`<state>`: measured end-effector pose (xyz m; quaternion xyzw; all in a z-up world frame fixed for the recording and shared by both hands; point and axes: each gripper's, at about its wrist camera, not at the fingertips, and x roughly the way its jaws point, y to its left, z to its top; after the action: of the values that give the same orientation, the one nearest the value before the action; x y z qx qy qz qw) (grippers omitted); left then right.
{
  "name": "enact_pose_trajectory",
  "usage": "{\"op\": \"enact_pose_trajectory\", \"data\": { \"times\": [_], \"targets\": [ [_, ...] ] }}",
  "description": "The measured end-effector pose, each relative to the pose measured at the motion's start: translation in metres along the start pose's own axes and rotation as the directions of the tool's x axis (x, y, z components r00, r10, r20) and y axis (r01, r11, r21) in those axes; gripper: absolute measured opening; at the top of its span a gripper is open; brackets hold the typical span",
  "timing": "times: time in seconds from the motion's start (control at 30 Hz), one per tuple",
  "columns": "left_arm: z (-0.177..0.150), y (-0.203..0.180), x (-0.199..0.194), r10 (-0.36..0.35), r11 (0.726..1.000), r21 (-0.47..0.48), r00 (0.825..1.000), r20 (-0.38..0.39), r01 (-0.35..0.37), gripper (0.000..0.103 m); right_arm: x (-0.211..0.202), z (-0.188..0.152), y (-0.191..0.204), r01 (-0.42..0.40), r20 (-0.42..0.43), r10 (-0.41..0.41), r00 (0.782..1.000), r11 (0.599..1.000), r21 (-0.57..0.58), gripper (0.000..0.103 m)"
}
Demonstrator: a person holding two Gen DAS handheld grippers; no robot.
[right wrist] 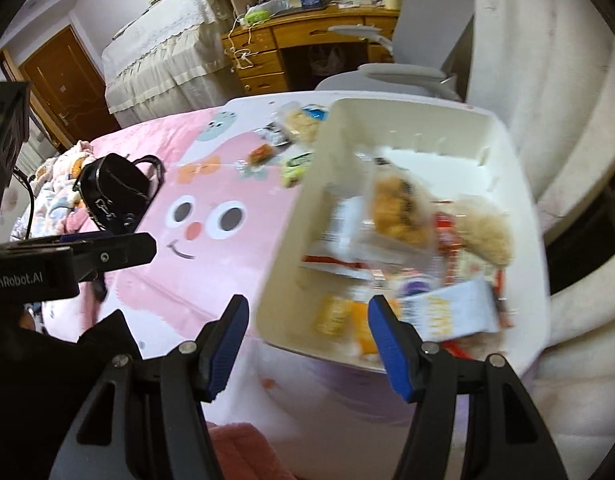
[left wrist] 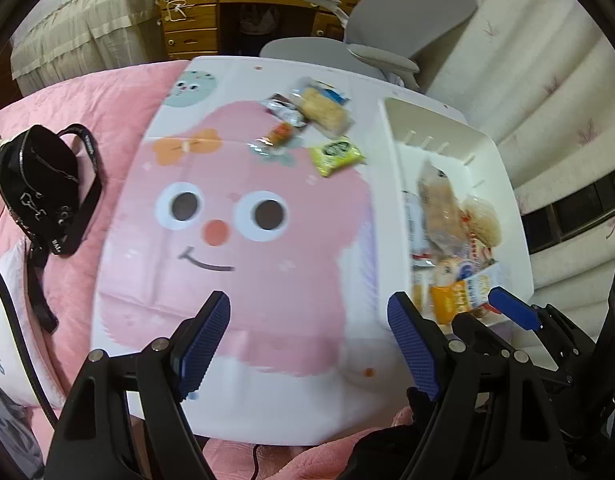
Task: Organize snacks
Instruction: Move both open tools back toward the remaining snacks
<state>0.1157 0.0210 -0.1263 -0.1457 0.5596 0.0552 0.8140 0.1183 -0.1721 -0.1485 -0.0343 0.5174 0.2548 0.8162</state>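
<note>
A low table top [left wrist: 243,248] printed with a pink cartoon face rests on a pink bedspread [left wrist: 107,92]. A white bin [left wrist: 391,152] sits on the right part of the table top. It already contains several wrapped snacks, including a pale puffed snack pack [left wrist: 483,220] and an orange-and-white packet [left wrist: 463,292] at its near end; the bin contents are motion-blurred in both views. 4 loose snacks lie on the table top beyond the printed face, just left of the bin's far end: a green packet [left wrist: 337,153], a pale rice-cracker pack [left wrist: 323,110], a small orange-wrapped piece [left wrist: 279,133] and a dark-wrapped piece [left wrist: 281,106]. The left gripper [left wrist: 309,322] hangs over the near part of the printed face, its blue pads spread wide apart with nothing between them. The right gripper [right wrist: 307,328] hangs over the bin's near left wall, its pads also apart and pinching nothing; the wall and blurred packets show through the gap. A black handbag [left wrist: 43,184] lies on the bedspread left of the table top. A wooden desk [left wrist: 235,8] and a grey chair [left wrist: 391,20] stand behind.
</note>
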Motion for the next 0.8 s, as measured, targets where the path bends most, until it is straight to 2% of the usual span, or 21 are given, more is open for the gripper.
{"op": "enact_pose_trajectory", "data": {
  "times": [0.43,0.57,0.8],
  "targets": [
    [0.027,0.112,-0.01,-0.04,0.998,0.042,0.999,-0.016,0.041,0.08,0.04,0.02,0.094,-0.001,-0.022,0.004,1.0,0.994,0.111,0.062],
    [0.035,0.14,-0.005,-0.049,0.997,0.065,0.998,-0.04,0.051,0.08,0.054,0.022,0.109,-0.005,-0.031,0.011,0.999,0.983,0.181,0.062],
    [0.051,0.165,0.014,-0.068,0.994,0.078,0.994,-0.089,0.075,0.08,0.074,0.029,0.124,-0.008,-0.051,0.027,0.998,0.944,0.331,0.062]
  ]
}}
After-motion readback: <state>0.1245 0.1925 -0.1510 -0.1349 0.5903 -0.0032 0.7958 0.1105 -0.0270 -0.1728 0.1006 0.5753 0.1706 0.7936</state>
